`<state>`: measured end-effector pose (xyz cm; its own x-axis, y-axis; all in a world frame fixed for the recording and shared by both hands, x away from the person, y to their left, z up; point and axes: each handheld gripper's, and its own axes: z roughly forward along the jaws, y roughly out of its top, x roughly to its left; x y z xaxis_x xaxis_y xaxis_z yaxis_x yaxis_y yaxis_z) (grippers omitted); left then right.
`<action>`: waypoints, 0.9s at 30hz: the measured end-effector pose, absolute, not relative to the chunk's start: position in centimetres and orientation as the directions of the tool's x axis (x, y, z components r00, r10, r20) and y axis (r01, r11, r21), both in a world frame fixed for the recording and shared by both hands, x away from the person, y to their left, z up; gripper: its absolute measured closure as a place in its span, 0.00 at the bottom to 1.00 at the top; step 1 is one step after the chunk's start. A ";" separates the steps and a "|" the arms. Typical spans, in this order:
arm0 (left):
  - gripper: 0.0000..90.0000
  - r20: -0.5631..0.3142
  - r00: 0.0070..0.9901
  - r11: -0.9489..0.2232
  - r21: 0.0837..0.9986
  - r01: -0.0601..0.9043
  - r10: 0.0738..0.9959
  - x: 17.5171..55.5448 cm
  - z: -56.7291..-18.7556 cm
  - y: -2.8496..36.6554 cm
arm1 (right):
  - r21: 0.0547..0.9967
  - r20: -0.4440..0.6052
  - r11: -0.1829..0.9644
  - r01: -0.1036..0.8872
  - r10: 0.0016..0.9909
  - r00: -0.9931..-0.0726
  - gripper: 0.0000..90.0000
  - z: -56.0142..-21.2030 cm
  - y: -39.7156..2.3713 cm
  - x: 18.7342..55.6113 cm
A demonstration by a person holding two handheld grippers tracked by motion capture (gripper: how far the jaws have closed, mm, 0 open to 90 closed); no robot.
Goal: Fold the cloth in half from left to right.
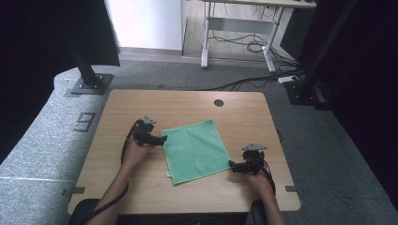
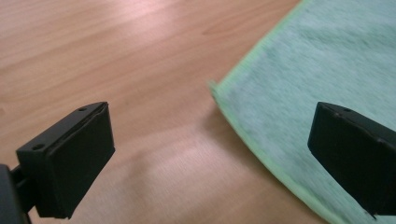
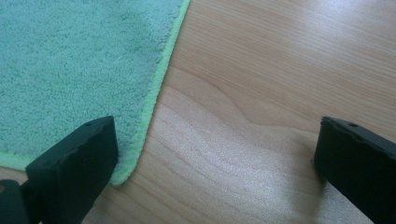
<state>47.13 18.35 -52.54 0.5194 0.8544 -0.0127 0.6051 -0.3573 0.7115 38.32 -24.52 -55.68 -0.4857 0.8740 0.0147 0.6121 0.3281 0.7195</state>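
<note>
A green square cloth [image 1: 195, 150] lies flat on the wooden table [image 1: 141, 105], turned a little off the table's edges. My left gripper [image 1: 162, 139] is open at the cloth's left corner; in the left gripper view that corner [image 2: 215, 88] lies between the jaws, one jaw over bare wood, the other over the cloth [image 2: 317, 70]. My right gripper [image 1: 232, 165] is open at the cloth's right corner. In the right gripper view the cloth [image 3: 79, 70] ends in a corner [image 3: 123, 175] beside the left jaw, and the right jaw is over bare wood.
A round cable hole [image 1: 218, 102] sits near the table's far edge. Black frame posts [image 1: 87, 70] stand on the grey carpet behind the table at both sides. A white desk frame [image 1: 239, 28] with loose cables stands farther back.
</note>
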 end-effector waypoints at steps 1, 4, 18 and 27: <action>0.01 -0.012 0.515 -0.356 0.709 0.609 0.857 47.5 -52.6 18.3 | 0.719 0.015 0.328 0.612 0.874 -0.486 0.00 -55.7 -24.5 38.3; 0.01 -0.010 0.496 -0.346 0.704 0.620 0.868 48.4 -52.8 18.3 | 0.720 0.015 0.328 0.612 0.874 -0.486 0.00 -55.7 -24.5 38.3; 0.00 0.026 0.440 -0.345 0.662 0.665 0.898 50.2 -54.7 18.5 | 0.719 0.015 0.328 0.612 0.874 -0.486 0.00 -55.7 -24.5 38.3; 0.01 -0.007 0.429 -0.317 0.664 0.677 0.903 49.6 -54.8 19.4 | 0.722 0.031 0.327 0.610 0.865 -0.500 0.01 -55.6 -24.4 38.3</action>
<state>49.55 19.41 -54.82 0.4294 0.9031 -0.0069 0.6772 -0.3169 0.6641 38.31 -24.37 -55.59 -0.5003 0.8653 0.0309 0.6103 0.3270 0.7215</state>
